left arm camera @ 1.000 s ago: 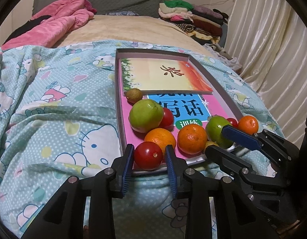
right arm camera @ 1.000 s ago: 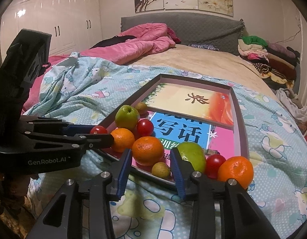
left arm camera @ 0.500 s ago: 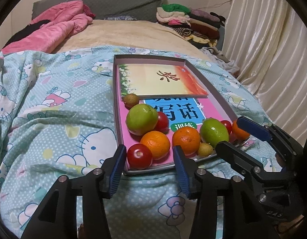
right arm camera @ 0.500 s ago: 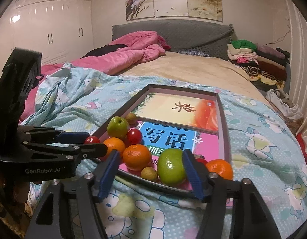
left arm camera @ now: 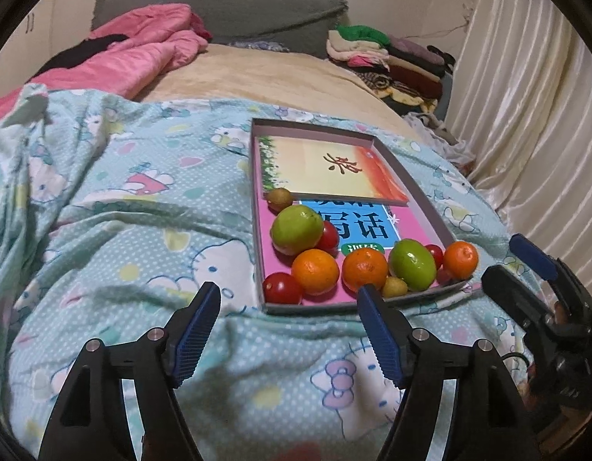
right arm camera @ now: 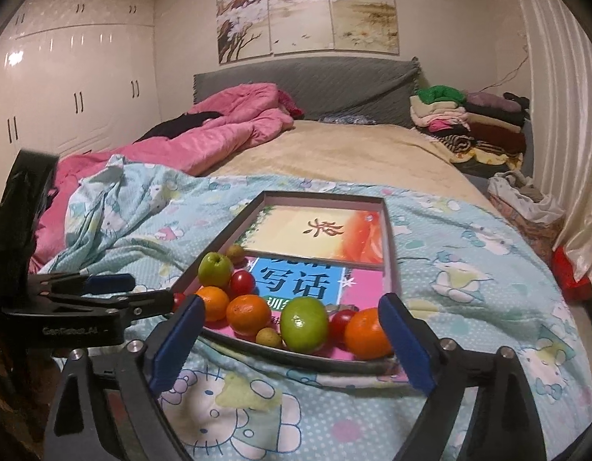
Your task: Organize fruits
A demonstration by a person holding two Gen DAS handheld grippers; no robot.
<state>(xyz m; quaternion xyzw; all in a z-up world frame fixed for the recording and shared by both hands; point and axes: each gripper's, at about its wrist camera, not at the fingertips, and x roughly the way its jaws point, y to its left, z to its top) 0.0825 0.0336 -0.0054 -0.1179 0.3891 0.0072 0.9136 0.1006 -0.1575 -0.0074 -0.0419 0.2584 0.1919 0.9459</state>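
Left gripper (left arm camera: 288,297): jaws just opening, empty.
Right gripper (right arm camera: 292,311): jaws just opening, empty.
Cherry tomato (left arm camera: 282,288): tray (left arm camera: 253,207), 7 o'clock corner.

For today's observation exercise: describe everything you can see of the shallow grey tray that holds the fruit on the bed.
The shallow grey rectangular tray looks like a cardboard box lid with low upright walls. It lies flat on the pale blue cartoon-print quilt. Inside, a pink book with a blue title panel covers the floor, and a cream and orange book lies over its far half. The fruit crowds the near end: oranges, green fruits, red tomatoes and small brownish fruits. Neither gripper touches the tray.
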